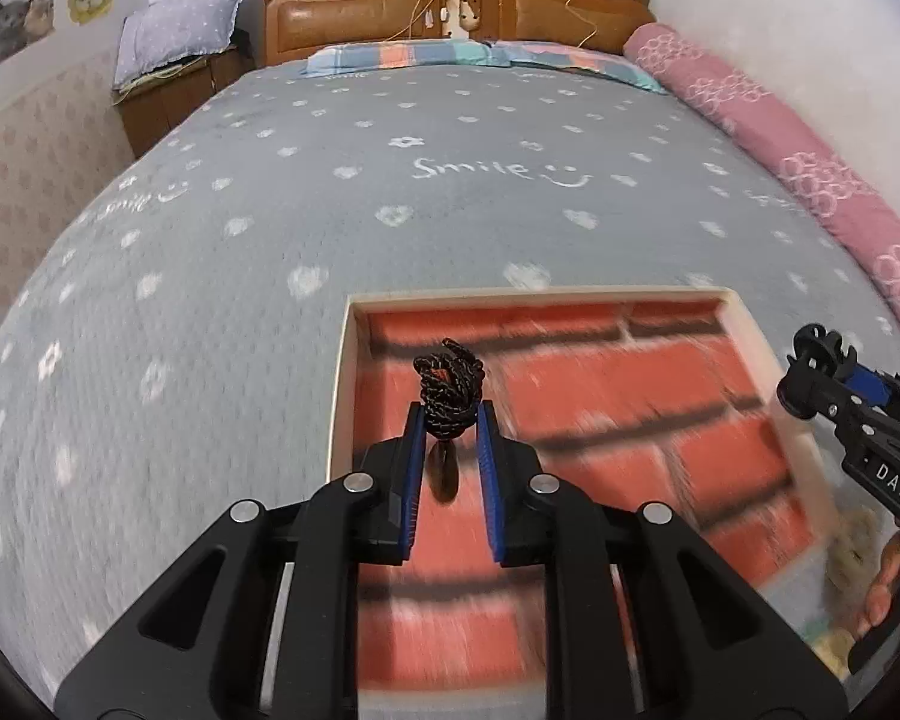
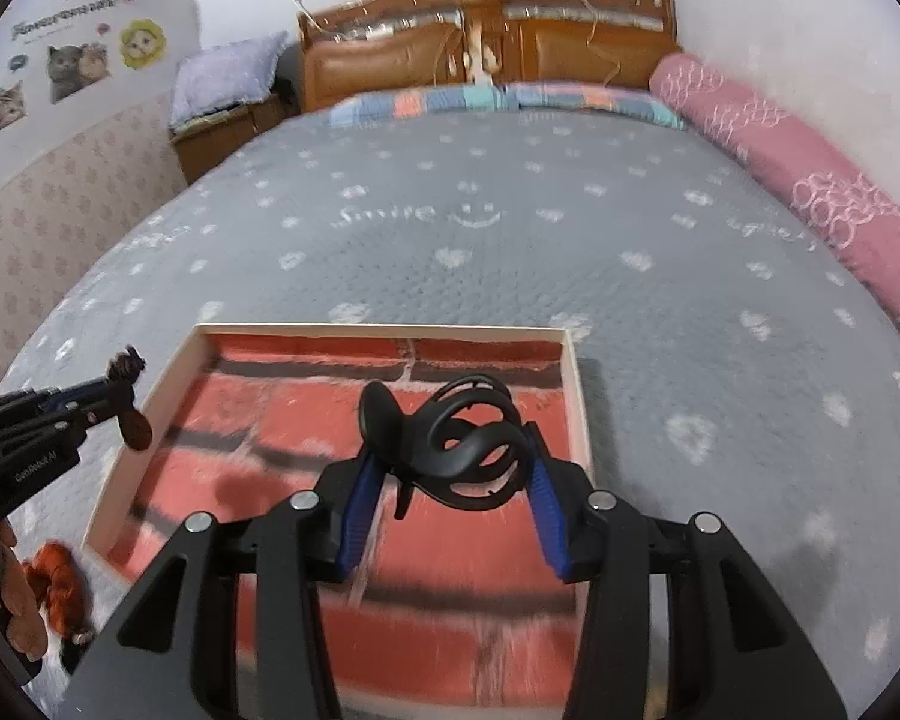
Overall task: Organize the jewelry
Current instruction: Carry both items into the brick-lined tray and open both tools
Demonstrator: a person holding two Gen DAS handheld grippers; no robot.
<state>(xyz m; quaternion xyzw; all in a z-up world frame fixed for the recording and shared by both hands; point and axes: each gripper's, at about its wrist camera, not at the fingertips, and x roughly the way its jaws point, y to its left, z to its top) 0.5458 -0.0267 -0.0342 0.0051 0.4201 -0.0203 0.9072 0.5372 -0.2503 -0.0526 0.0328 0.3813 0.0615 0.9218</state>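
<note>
A shallow box (image 1: 342, 396) lined with a red brick pattern lies on the grey bedspread. My left gripper (image 1: 448, 414) hangs over its left part, shut on a black braided cord (image 1: 450, 378). A brown pendant (image 1: 444, 474) dangles from the cord below the pads. Over the box's middle, my right gripper (image 2: 453, 450) is shut on a black claw hair clip (image 2: 468, 444). The right wrist view shows the left gripper (image 2: 111, 387) with its pendant (image 2: 135, 429) just outside the box's left rim (image 2: 168, 384). The right gripper (image 1: 810, 372) appears at the right edge of the left wrist view.
An orange fabric item (image 2: 54, 582) lies on the bedspread (image 2: 510, 252) left of the box, by a person's hand. A pink bolster (image 1: 780, 138) runs along the right wall. At the far end stand a wooden headboard (image 1: 450, 6) and a nightstand (image 1: 168, 90) bearing a pillow.
</note>
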